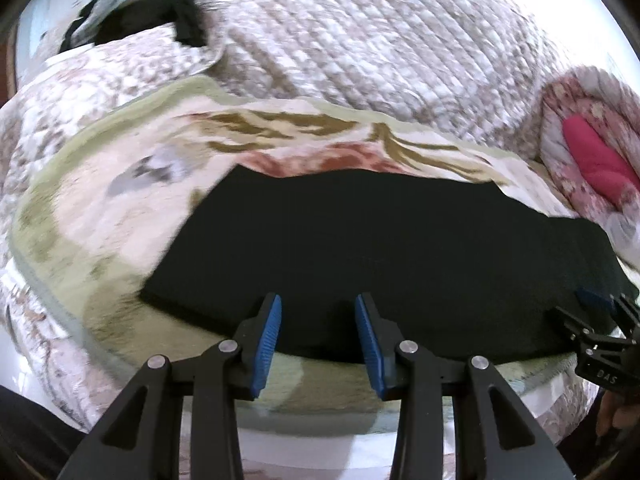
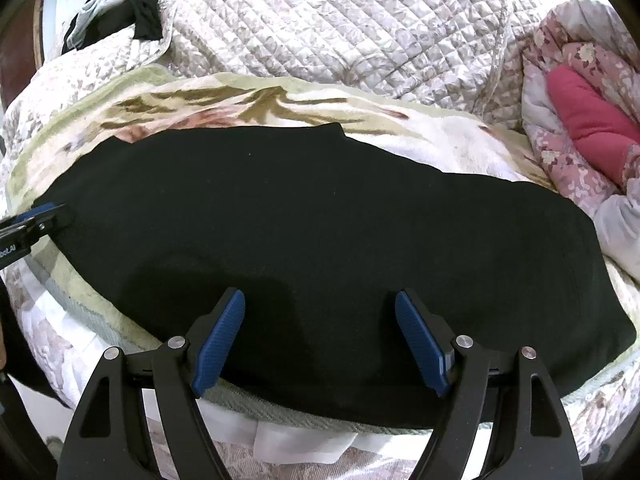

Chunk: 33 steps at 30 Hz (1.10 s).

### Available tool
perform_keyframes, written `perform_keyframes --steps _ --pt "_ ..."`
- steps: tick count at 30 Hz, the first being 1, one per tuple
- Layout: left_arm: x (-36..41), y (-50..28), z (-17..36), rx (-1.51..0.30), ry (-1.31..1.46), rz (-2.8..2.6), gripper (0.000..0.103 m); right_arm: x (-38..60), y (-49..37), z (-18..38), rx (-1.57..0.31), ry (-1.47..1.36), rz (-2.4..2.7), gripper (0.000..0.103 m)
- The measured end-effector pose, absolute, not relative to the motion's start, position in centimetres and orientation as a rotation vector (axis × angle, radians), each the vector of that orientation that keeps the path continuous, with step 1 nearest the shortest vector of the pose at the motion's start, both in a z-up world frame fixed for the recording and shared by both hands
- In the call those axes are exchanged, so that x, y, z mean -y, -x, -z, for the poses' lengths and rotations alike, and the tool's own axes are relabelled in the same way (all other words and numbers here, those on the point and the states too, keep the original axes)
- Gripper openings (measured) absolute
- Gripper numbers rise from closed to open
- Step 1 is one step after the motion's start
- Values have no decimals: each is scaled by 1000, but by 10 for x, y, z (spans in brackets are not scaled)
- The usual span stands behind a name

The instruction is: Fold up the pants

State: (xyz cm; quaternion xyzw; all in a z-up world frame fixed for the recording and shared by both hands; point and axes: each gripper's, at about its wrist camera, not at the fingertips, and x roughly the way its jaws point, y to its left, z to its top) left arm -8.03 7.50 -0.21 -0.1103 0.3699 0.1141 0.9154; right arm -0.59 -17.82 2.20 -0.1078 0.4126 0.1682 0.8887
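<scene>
Nearest the left wrist camera, the left gripper (image 1: pixel 318 308) hangs over the near edge of the black pants (image 1: pixel 384 256), its blue pads (image 1: pixel 267 344) partly spread with nothing pinched between them. The right gripper (image 2: pixel 320 304) stands with its jaws spread wide above the same near edge, the cloth lying under the gap and not pressed by either pad.

These pants lie flat as a long dark band across a floral blanket (image 2: pixel 256 104) with a pale green border, their length running side to side along the blanket's near edge. Their fabric is so dark that folds and seams are hard to make out; they look doubled over, but that is not certain.

Beyond the blanket's far edge, a quilted bedspread (image 2: pixel 320 28) in white and beige covers the bed and rises in a mound. At the far left corner sits a heap of dark and pale clothes (image 2: pixel 120 4). On the right side lies a bundle of pink flowered bedding (image 2: pixel 560 152) with a bright pink cushion (image 2: pixel 588 108) tucked in it.

Below the blanket's near edge, a white sheet (image 2: pixel 280 444) hangs down the side of the bed. In the left wrist view, the right gripper shows at the pants' right end.
</scene>
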Motion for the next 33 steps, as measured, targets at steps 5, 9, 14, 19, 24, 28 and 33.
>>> perform_keyframes --steps 5,9,14,19,24,28,33 --pt "-97 96 6 -762 305 -300 42 178 4 -23 -856 220 -351 78" --pt "-109 110 11 -758 394 -312 43 178 4 -23 -857 214 -352 78" --pt "-116 109 14 -748 451 -291 47 179 3 -24 -862 195 -355 78" --pt "-125 94 17 -730 501 -276 53 180 1 -25 -866 174 -359 78" --pt "-134 82 19 -709 535 -294 53 181 2 -26 -867 160 -361 78" --pt "-137 69 19 -716 511 -329 53 182 1 -27 -869 140 -363 78" --pt "-132 58 15 -741 456 -338 33 186 0 -30 -867 102 -367 78"
